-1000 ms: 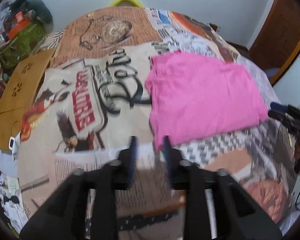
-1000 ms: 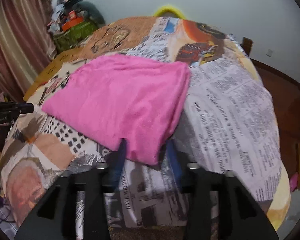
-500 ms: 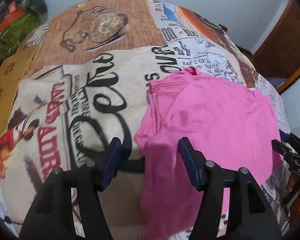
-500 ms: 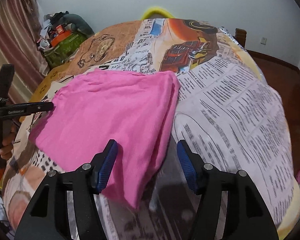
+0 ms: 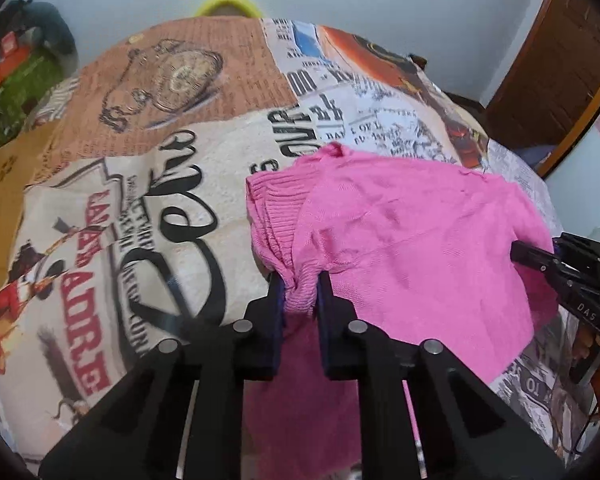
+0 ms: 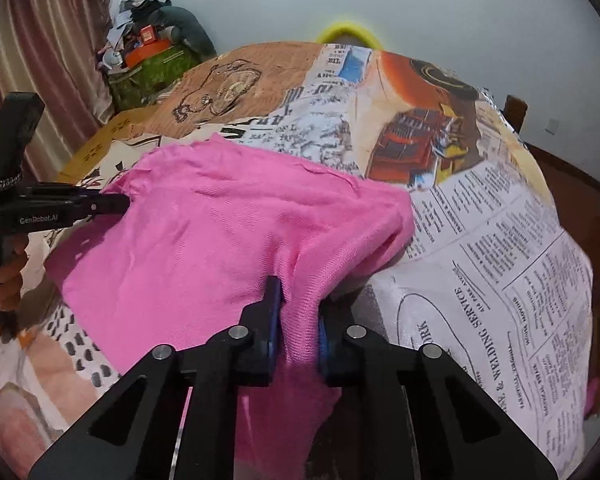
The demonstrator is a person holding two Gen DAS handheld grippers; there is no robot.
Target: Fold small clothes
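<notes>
On the newsprint-patterned bed, I'm closing both tools, left tool and right tool, on the pink garment's near corners; it's stretching crosswise between them.

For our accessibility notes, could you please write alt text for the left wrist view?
The left gripper is closing its jaws on a bunched near corner of a pink knit garment, which lies on a table covered by a newspaper-print cloth. At the right edge, the right gripper meets the garment's far side.

garment on bedspread
</notes>
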